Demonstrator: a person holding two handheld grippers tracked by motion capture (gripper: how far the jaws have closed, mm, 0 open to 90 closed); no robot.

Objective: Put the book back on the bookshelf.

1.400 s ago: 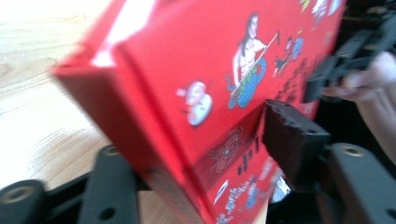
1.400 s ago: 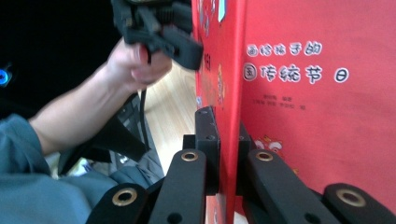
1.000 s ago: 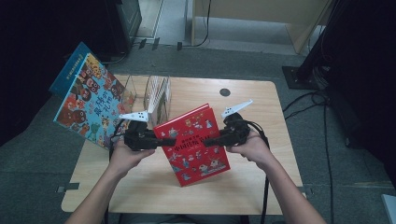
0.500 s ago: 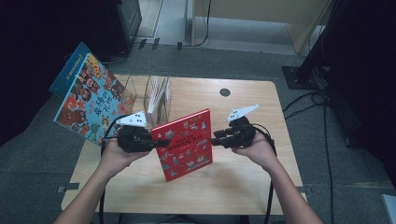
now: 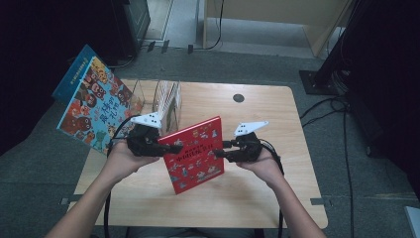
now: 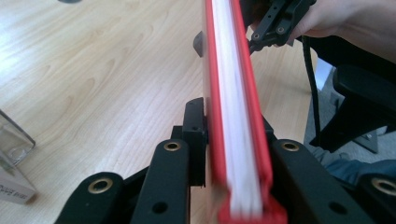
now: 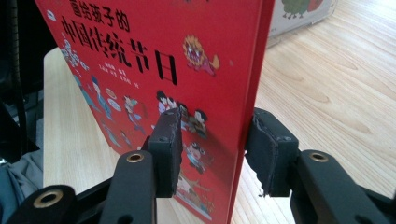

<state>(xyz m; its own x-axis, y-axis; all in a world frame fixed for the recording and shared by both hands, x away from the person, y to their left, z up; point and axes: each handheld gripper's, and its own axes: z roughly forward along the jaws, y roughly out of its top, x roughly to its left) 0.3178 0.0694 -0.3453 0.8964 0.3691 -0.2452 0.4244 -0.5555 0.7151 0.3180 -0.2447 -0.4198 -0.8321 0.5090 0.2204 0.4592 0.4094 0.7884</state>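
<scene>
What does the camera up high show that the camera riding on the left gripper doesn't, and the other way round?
The high view alone takes in the red book's illustrated cover, a blue picture book leaning at the table's left, a clear holder of books and both forearms. The left gripper view alone shows the book edge-on, its white pages between red covers, pinched by the left gripper. Both show the wooden table and the right gripper at the book's far side.

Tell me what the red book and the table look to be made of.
Red book: likely a glossy printed board cover over white paper pages, going by the stiff red edges around a white page block in the left gripper view. Table: pale wood or wood-look laminate; grain lines show, with a matte to satin sheen.
</scene>
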